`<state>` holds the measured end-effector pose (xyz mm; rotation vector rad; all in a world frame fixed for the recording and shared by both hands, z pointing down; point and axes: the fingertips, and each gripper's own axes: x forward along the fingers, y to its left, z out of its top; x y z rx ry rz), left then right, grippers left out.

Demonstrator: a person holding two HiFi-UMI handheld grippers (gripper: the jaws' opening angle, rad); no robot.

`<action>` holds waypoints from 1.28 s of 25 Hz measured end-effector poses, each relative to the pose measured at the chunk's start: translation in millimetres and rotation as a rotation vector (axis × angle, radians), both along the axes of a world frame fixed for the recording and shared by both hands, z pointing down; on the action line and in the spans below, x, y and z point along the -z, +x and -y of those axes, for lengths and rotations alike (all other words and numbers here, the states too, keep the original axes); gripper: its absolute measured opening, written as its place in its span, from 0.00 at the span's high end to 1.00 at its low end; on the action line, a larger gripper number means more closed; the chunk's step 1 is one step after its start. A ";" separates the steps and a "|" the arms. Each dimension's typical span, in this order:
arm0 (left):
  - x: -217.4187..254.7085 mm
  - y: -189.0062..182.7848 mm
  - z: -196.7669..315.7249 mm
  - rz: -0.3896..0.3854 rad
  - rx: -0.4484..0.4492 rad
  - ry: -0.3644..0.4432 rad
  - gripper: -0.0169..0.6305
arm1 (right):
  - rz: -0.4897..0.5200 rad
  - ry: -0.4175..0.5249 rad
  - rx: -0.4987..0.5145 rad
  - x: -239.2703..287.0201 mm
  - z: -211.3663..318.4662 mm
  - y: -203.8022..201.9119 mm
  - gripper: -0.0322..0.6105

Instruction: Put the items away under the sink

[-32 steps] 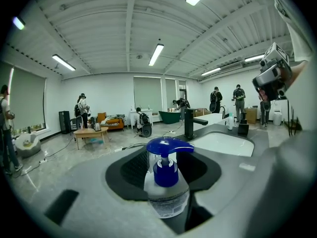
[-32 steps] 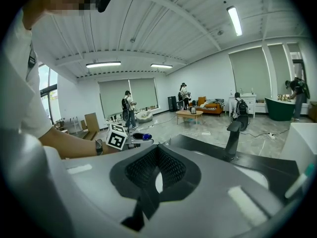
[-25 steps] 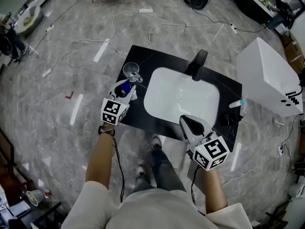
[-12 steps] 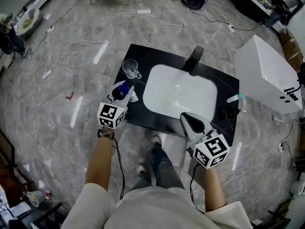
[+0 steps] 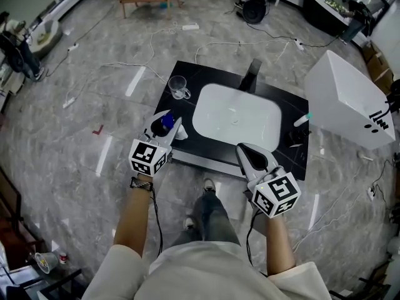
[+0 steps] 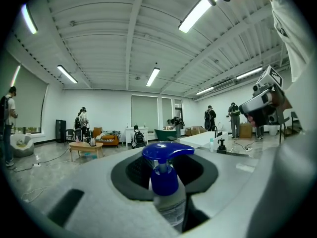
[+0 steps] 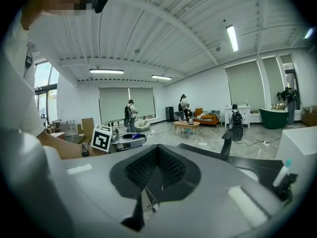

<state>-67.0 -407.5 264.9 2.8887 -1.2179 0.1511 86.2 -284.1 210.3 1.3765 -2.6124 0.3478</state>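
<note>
Left gripper (image 5: 169, 127) is clamped on a blue-topped pump bottle (image 5: 163, 123), held at the front left corner of the black vanity top (image 5: 187, 74) in the head view. Right gripper (image 5: 247, 152) hangs off the front edge. A glass mug (image 5: 178, 87) and a toothbrush (image 5: 302, 119) stand on the top. The space under the sink is hidden from here. Feet crowd the front, a white cabinet (image 5: 350, 102) closes in the right, and the open floor at left carries cables. Left gripper view: the bottle is upright, pads on its body below the collar. Judged light, rigid and smooth-walled, so liable to slip; the nozzle must clear edges. Right gripper view: jaws together, empty.
</note>
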 end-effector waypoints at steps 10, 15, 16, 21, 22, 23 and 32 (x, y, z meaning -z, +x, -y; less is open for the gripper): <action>40.1 -9.3 -104.5 -0.016 -0.035 0.041 0.79 | -0.015 0.075 -0.004 22.9 -86.2 -32.5 0.94; 63.9 -14.6 -141.3 -0.020 -0.062 0.075 0.79 | -0.021 0.111 -0.002 39.3 -114.2 -42.5 0.94; 68.4 -14.2 -148.0 -0.023 -0.064 0.081 0.79 | -0.023 0.116 -0.003 41.4 -119.0 -41.9 0.94; 87.6 -9.9 -174.2 -0.029 -0.071 0.095 0.79 | -0.028 0.123 -0.004 49.3 -133.2 -39.9 0.94; 92.1 -8.9 -177.6 -0.030 -0.072 0.096 0.79 | -0.032 0.125 -0.002 51.4 -134.4 -40.2 0.94; 96.7 -7.2 -181.2 -0.030 -0.073 0.098 0.79 | -0.036 0.129 -0.001 54.0 -135.7 -39.7 0.94; 121.7 17.5 -218.3 -0.039 -0.059 0.085 0.79 | -0.053 0.171 0.005 78.3 -162.6 -15.3 0.94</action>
